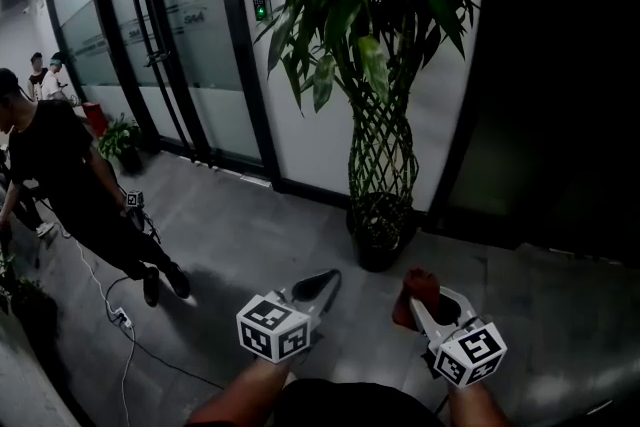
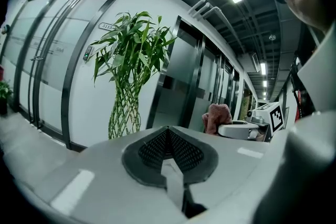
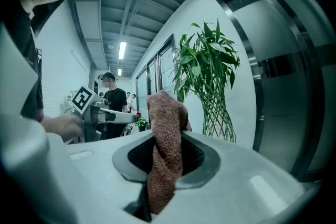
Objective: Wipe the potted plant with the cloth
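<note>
A tall potted plant [image 1: 378, 65] with a braided lattice trunk and long green leaves stands in a dark pot [image 1: 380, 233] against the white wall, ahead of both grippers. It also shows as the plant [image 2: 127, 78] in the left gripper view and the plant [image 3: 210, 81] in the right gripper view. My right gripper [image 1: 420, 300] is shut on a reddish-brown cloth [image 3: 164, 149], which sticks out past the jaws as the cloth [image 1: 418, 293]. My left gripper [image 1: 318, 287] is shut with nothing in it, its jaws pressed together [image 2: 169, 145]. Both are held short of the pot.
Glass doors with black frames [image 1: 150, 45] run along the left wall. A person in black [image 1: 70, 185] walks at the left, near a cable and power strip [image 1: 122, 320] on the grey floor. A small plant [image 1: 122, 141] stands by the doors. A dark doorway [image 1: 560, 85] lies right.
</note>
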`<state>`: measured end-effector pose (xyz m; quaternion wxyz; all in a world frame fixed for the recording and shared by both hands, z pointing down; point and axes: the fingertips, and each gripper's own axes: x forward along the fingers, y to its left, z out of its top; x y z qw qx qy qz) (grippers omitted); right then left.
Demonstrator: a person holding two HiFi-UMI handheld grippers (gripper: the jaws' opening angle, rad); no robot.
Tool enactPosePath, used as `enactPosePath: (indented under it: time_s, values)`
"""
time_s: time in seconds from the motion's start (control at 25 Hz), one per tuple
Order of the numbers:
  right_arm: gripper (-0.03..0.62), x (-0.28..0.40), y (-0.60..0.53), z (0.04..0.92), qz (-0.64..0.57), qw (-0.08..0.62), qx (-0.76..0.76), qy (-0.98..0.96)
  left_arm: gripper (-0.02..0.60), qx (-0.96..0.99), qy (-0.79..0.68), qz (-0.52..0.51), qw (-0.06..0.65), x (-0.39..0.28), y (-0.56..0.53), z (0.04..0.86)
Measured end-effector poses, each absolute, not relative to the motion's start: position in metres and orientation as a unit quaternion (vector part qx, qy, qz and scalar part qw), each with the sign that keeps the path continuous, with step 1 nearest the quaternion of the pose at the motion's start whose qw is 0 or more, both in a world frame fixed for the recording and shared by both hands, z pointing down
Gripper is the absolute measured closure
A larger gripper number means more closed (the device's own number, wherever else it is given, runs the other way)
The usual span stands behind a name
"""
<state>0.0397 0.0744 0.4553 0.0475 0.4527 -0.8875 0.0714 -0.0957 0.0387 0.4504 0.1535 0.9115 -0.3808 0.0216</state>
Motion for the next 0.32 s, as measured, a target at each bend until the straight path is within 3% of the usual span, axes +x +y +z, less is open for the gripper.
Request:
enactPosePath:
  time_s: [0.32]
  values:
    - [0.528, 0.044, 0.0734, 0.4551, 0.071, 0.049, 0.46, -0.884, 0.565, 0.914, -0.374, 0.024, 0.154, -0.0912, 0.0369, 0.451]
